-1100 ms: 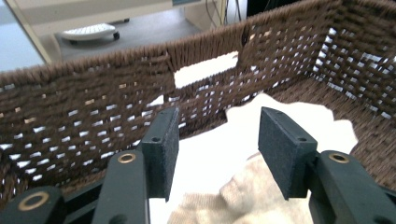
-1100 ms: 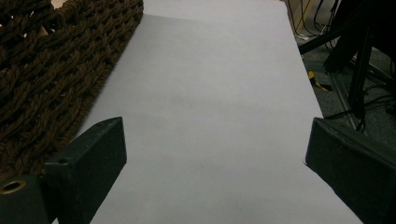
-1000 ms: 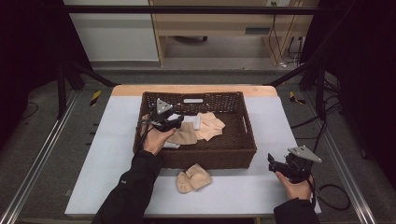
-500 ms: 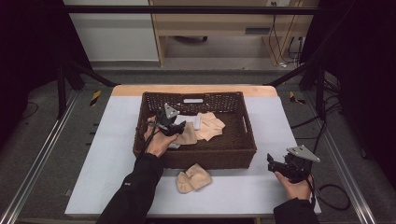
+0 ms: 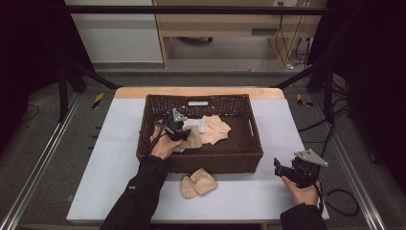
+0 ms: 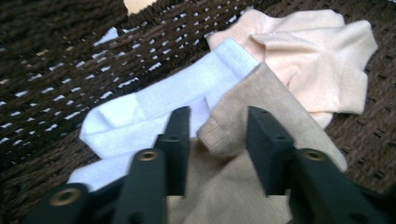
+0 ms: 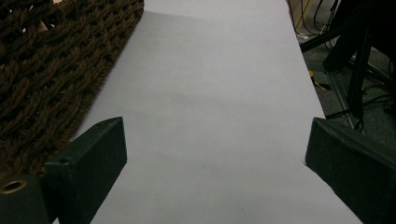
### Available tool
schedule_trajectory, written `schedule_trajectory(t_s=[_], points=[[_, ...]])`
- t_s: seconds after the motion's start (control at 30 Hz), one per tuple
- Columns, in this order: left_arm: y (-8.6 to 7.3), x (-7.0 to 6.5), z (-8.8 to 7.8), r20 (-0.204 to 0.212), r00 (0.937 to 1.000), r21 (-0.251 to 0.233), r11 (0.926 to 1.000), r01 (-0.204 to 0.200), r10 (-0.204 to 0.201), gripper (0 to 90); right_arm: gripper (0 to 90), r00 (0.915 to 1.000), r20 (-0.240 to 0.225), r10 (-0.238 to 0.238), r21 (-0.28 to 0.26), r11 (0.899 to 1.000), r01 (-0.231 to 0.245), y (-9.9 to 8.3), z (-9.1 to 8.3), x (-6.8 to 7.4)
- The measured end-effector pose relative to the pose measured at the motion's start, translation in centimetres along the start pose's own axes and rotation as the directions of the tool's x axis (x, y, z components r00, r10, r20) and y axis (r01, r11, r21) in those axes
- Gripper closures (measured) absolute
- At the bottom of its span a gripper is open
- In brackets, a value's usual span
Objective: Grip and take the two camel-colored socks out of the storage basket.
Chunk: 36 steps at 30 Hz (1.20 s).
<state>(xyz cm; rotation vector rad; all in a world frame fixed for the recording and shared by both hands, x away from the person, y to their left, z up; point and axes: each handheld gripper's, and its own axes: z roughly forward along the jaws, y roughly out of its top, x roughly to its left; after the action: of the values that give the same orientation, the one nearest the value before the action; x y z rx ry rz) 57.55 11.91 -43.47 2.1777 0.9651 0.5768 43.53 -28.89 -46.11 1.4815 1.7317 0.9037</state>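
My left gripper (image 5: 183, 135) reaches down into the brown wicker basket (image 5: 206, 161). Its jaws have just been closing and stand either side of the cuff of a tan sock (image 6: 233, 140), which lies between them; I see no firm pinch. In the left gripper view (image 6: 218, 126) a white sock (image 6: 154, 109) lies to the left of the tan one and a peach pair (image 6: 308, 56) beyond it. The tan sock (image 5: 194, 140) sits left of centre in the basket. My right gripper (image 5: 278, 166) rests at the table's near right, open wide and holding nothing (image 7: 215, 140).
A folded peach pair of socks (image 5: 198, 183) lies on the white table (image 5: 110, 158) just in front of the basket. The basket's woven wall (image 7: 51, 70) stands to the left of the right gripper. Metal rails and cables flank the table.
The left gripper has shifted slightly right and down onto the tan sock, and its jaws have narrowed around the cuff. The right hand has stayed where it was.
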Motion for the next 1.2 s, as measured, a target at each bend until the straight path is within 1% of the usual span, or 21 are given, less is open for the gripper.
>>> schedule_trajectory(t_s=[0.07, 0.1, 0.2, 0.27, 0.3, 0.37, 0.4, 0.47, 0.57, 0.63, 0.73, 0.8, 0.83, 0.93, 1.0, 1.03, 1.1, 1.13, 1.17, 1.2], points=[[0.0, 0.0, 0.0, 0.014, 0.9998, 0.002, 0.9999, 0.015, -0.015, 66.3, 5.7, 1.0000, 0.000, -0.001, 0.000, 1.000, 0.001, 0.0, 0.0, 0.0], [0.0, 0.0, 0.0, 0.011, 0.9997, 0.001, 0.9998, 0.020, -0.020, 69.5, 5.8, 1.0000, 0.001, -0.006, -0.001, 1.000, 0.006, 0.0, 0.0, 0.0], [0.0, 0.1, -0.2, 0.017, 0.9996, 0.020, 0.9996, 0.022, -0.022, 77.1, 5.8, 1.0000, 0.001, -0.006, 0.000, 1.000, 0.006, 0.0, 0.0, 0.0], [0.0, 0.1, -0.3, 0.022, 0.9988, 0.020, 0.9989, 0.043, -0.043, 81.3, 5.8, 1.0000, 0.000, 0.000, -0.002, 1.000, 0.000, 0.0, 0.0, 0.0], [0.0, 0.1, -0.3, 0.023, 0.9986, 0.022, 0.9987, 0.046, -0.047, 83.0, 5.8, 1.0000, 0.000, 0.001, 0.000, 1.000, -0.001, 0.0, 0.0, 0.0], [0.1, 0.2, -0.4, 0.024, 0.9987, 0.026, 0.9987, 0.044, -0.044, 84.1, 5.8, 1.0000, 0.000, 0.000, 0.001, 1.000, 0.000, 0.0, 0.0, 0.0], [0.1, 0.2, -0.5, 0.026, 0.9983, 0.021, 0.9985, 0.051, -0.051, 84.5, 5.8, 1.0000, 0.000, 0.000, 0.000, 1.000, 0.000, 0.0, 0.0, 0.0], [0.1, 0.2, -0.6, 0.027, 0.9982, 0.017, 0.9985, 0.052, -0.053, 85.0, 5.8, 1.0000, -0.001, 0.001, -0.001, 1.000, -0.001, 0.0, 0.0, 0.0], [0.2, 0.2, -0.8, 0.038, 0.9976, -0.004, 0.9983, 0.058, -0.058, 85.4, 5.8, 1.0000, 0.001, 0.000, -0.003, 1.000, 0.000, 0.0, -0.1, -0.1], [0.2, 0.2, -1.1, 0.049, 0.9967, -0.025, 0.9975, 0.066, -0.065, 85.5, 5.8, 1.0000, 0.002, -0.001, -0.005, 1.000, 0.001, 0.0, -0.1, -0.1], [0.2, 0.3, -1.6, 0.066, 0.9940, -0.080, 0.9925, 0.092, -0.087, 85.5, 5.8, 1.0000, 0.001, -0.003, -0.006, 1.000, 0.003, 0.0, -0.1, -0.1], [0.1, 0.4, -1.8, 0.068, 0.9934, -0.099, 0.9902, 0.098, -0.092, 85.5, 5.8, 1.0000, 0.001, -0.001, -0.005, 1.000, 0.001, 0.0, -0.1, -0.1], [0.1, 0.5, -1.8, 0.071, 0.9929, -0.099, 0.9898, 0.102, -0.096, 85.5, 5.8, 1.0000, 0.001, -0.001, -0.005, 1.000, 0.001, 0.0, -0.1, -0.1], [0.0, 0.5, -1.6, 0.068, 0.9927, -0.067, 0.9923, 0.104, -0.099, 85.3, 5.8, 1.0000, -0.001, -0.004, -0.001, 1.000, 0.004, 0.0, 0.0, 0.0], [-0.1, 0.6, -1.4, 0.061, 0.9939, -0.049, 0.9943, 0.094, -0.091, 84.3, 5.8, 1.0000, -0.002, -0.005, 0.000, 1.000, 0.005, 0.0, -0.1, 0.0], [-0.1, 0.6, -1.4, 0.056, 0.9944, -0.056, 0.9941, 0.093, -0.090, 82.6, 5.8, 1.0000, -0.002, -0.005, -0.001, 1.000, 0.005, 0.0, -0.1, 0.0], [-0.1, 0.8, -1.3, 0.041, 0.9957, -0.065, 0.9942, 0.086, -0.083, 71.6, 5.8, 1.0000, -0.003, -0.003, -0.002, 1.000, 0.003, 0.0, -0.1, 0.0], [-0.1, 0.9, -1.2, 0.029, 0.9962, -0.091, 0.9923, 0.085, -0.082, 65.8, 5.8, 1.0000, -0.002, -0.001, -0.002, 1.000, 0.001, 0.0, -0.1, 0.0], [0.0, 1.0, -1.2, 0.030, 0.9943, -0.124, 0.9867, 0.105, -0.102, 55.9, 5.8, 1.0000, -0.001, -0.001, -0.004, 1.000, 0.001, 0.0, -0.1, -0.1], [0.1, 1.1, -1.3, 0.033, 0.9924, -0.150, 0.9812, 0.122, -0.118, 50.0, 5.8, 1.0000, -0.002, -0.001, -0.004, 1.000, 0.001, 0.0, -0.1, -0.1]])
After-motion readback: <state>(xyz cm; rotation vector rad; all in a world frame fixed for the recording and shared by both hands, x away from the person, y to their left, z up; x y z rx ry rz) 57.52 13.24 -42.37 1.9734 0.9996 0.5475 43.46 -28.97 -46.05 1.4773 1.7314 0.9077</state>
